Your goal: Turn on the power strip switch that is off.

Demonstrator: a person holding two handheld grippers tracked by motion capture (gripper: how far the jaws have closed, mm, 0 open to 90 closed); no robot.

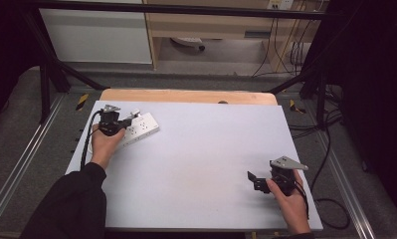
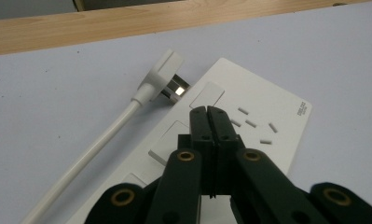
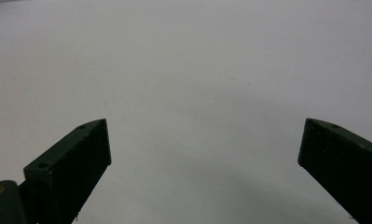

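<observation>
Here the closed left gripper [image 2: 207,111] is held over the strip [image 2: 249,140], probably to press a switch [image 2: 207,94] beside the plug [image 2: 161,74].

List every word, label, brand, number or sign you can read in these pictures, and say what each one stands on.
Small grey print in two lines at one corner of the white power strip: a brand mark by its look, too small and blurred to read.
No print can be made out on the white plug, its cable, the table, the left gripper or the right gripper.
</observation>
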